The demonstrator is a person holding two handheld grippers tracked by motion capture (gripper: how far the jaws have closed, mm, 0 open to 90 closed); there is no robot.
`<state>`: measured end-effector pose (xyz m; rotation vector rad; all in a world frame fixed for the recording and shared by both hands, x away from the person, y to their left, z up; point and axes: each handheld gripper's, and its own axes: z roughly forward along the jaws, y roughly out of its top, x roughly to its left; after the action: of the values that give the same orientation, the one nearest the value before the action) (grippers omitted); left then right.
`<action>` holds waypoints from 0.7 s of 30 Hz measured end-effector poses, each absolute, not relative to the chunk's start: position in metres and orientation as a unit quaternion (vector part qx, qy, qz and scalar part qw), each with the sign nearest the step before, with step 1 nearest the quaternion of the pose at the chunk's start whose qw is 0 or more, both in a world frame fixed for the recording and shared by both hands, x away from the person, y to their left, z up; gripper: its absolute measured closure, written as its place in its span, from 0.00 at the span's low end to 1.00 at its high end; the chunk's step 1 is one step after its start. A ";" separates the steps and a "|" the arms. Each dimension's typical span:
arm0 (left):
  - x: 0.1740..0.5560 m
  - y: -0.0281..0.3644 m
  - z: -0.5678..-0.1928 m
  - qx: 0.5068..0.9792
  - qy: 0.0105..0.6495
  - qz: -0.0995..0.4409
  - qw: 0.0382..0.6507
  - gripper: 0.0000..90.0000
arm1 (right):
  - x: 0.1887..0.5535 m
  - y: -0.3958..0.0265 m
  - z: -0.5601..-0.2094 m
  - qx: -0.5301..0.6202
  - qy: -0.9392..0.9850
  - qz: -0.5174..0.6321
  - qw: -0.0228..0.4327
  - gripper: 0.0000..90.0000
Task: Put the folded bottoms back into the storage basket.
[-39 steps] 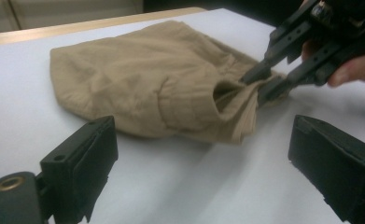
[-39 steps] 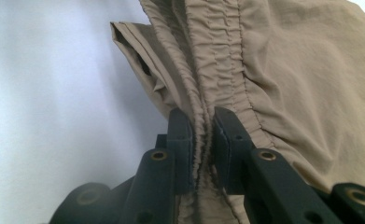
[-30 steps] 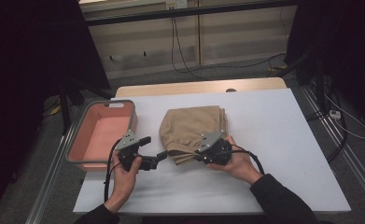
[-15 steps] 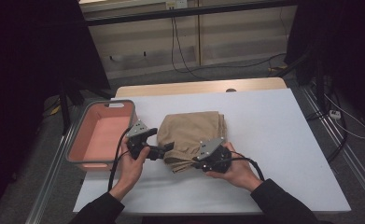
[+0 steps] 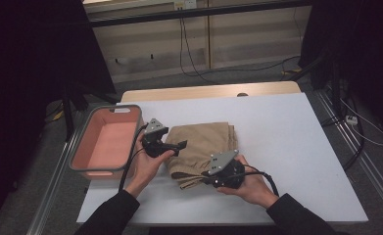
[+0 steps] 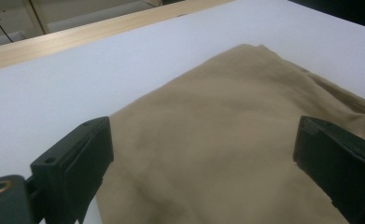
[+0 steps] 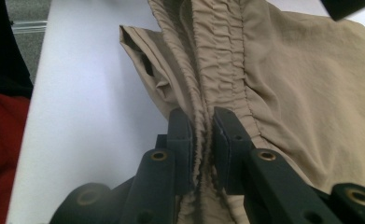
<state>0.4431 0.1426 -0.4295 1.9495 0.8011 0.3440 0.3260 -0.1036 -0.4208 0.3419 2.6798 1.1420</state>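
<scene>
my right gripper (image 7: 201, 140) clamped on elastic waistband of folded tan trousers (image 5: 203, 147) | my left gripper (image 6: 203, 158) jaws wide, hovering over cloth ahead, nothing held | risk: lifting one-handed could let folds spill, since left side is unpinned

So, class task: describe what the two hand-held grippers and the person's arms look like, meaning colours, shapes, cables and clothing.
Both are black. The left gripper and right gripper each carry a grey three-cornered plate on top and trail a black cable. The left gripper view shows two blocky black jaws; the right gripper view shows brass-coloured fittings on the jaw arms. The person wears dark long sleeves.
</scene>
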 end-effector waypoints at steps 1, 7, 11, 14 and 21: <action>0.446 0.142 -0.431 0.799 0.337 0.138 0.478 0.06 | 0.325 -0.103 -0.421 0.115 0.909 0.388 0.102 0.86; 0.467 0.137 -0.438 0.795 0.363 0.142 0.465 0.08 | 0.319 -0.102 -0.420 0.119 0.908 0.391 0.095 0.86; 0.483 0.136 -0.442 0.799 0.373 0.139 0.451 0.10 | 0.317 -0.101 -0.422 0.115 0.908 0.391 0.095 0.86; 0.491 0.136 -0.448 0.797 0.383 0.144 0.444 0.14 | 0.318 -0.100 -0.425 0.115 0.910 0.388 0.088 0.86; 0.512 0.138 -0.460 0.790 0.417 0.115 0.434 0.27 | 0.318 -0.099 -0.426 0.114 0.910 0.388 0.089 0.86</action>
<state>0.5118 0.1377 -0.4597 1.9683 1.0396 0.2872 0.3179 -0.0991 -0.4258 0.3404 2.7068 1.1550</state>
